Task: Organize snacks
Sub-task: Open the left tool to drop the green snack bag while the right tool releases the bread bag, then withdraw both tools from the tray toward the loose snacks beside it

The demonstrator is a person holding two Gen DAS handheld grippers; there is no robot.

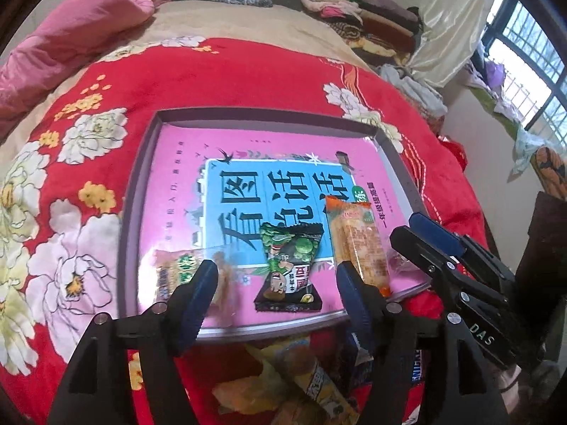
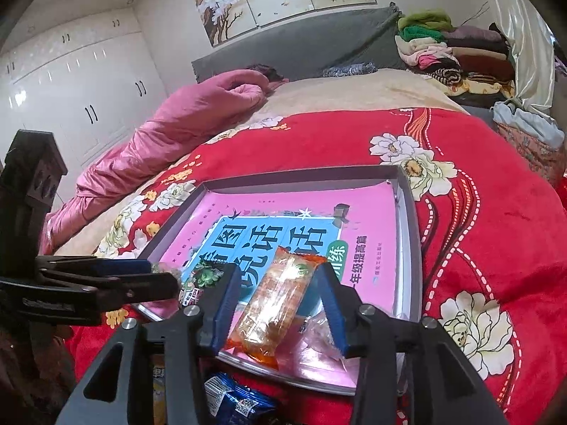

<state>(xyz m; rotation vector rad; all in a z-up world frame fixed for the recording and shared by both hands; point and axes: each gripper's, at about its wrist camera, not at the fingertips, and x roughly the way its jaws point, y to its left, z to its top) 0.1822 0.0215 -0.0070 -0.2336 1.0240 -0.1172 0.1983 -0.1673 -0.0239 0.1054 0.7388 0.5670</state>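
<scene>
A shallow grey tray (image 1: 141,177) with a pink and blue book lining it rests on a red flowered blanket. On the book lie a black-green pea snack packet (image 1: 290,262), an orange packet (image 1: 358,241) and a pink-yellow packet (image 1: 177,272). My left gripper (image 1: 276,283) is open, its fingers either side of the pea packet and not touching it. My right gripper (image 2: 280,297) is open around the orange packet (image 2: 276,301), which lies flat on the tray (image 2: 411,219) with gaps to both pads. A clear wrapper (image 2: 319,333) sits beside it.
Loose snacks lie on the blanket in front of the tray: a yellow packet (image 1: 312,379) and a blue one (image 2: 234,400). A pink quilt (image 2: 149,141) lies at the left. Folded clothes (image 2: 453,53) are stacked at the bed head, and a white wardrobe (image 2: 78,81) stands beyond.
</scene>
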